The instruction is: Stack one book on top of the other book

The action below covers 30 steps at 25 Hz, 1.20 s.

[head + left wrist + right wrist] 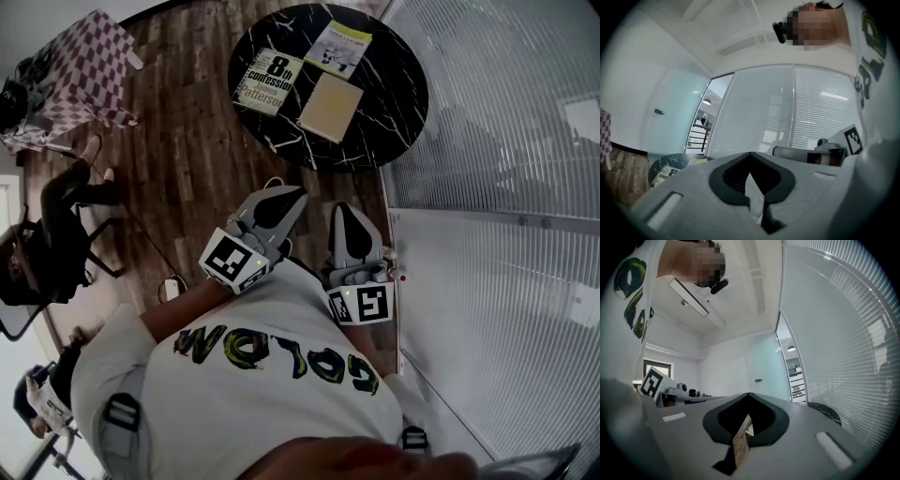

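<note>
Three books lie on the round black marble table (394,84) at the top of the head view: a white "8th confession" book (272,82) on the left, a plain tan book (330,107) beside it, and a yellow-green book (338,47) behind them. Both grippers are held near my body, well short of the table. My left gripper (284,197) is shut and holds nothing. My right gripper (345,212) is likewise shut and holds nothing. The left gripper view shows its closed jaws (750,161), with the table (665,165) low on the left. In the right gripper view the jaws (748,401) are closed too.
A glass wall with blinds (506,187) runs close along the right. A table with a checkered cloth (84,70) stands at the upper left. A dark chair with a seated person (56,225) is at the left. Wooden floor (197,141) lies between me and the marble table.
</note>
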Each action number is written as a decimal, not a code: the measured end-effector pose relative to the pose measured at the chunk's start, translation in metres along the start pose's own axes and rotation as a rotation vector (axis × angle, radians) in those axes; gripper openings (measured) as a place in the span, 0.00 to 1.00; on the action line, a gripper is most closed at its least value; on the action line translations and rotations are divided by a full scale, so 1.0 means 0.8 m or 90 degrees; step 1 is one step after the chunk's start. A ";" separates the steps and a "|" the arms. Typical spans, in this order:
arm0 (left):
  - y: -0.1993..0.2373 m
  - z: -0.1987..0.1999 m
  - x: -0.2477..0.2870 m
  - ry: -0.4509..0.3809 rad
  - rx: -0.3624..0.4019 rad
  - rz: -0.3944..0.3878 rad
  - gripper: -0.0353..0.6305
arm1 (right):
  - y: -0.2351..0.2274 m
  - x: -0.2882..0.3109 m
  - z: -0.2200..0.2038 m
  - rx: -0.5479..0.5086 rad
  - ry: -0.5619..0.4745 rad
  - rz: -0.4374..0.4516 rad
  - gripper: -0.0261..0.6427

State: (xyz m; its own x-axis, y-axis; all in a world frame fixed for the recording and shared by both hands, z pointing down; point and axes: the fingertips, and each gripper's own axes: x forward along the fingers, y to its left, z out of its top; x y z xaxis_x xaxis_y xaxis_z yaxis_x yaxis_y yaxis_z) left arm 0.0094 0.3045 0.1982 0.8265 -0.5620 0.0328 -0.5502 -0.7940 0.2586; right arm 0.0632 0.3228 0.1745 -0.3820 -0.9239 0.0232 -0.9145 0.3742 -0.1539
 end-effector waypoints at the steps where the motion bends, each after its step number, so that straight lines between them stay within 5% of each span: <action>1: 0.004 0.001 0.006 0.000 0.001 -0.002 0.06 | -0.005 0.005 0.000 -0.001 0.001 -0.002 0.04; 30: 0.233 0.067 0.154 0.024 -0.007 -0.063 0.06 | -0.091 0.269 0.022 -0.017 0.018 -0.047 0.04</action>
State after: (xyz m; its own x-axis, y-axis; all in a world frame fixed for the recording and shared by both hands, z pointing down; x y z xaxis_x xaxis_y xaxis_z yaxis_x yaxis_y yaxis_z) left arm 0.0023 0.0745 0.1986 0.8804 -0.4723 0.0423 -0.4649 -0.8423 0.2726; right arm 0.0500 0.0954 0.1729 -0.3163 -0.9467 0.0611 -0.9434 0.3072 -0.1248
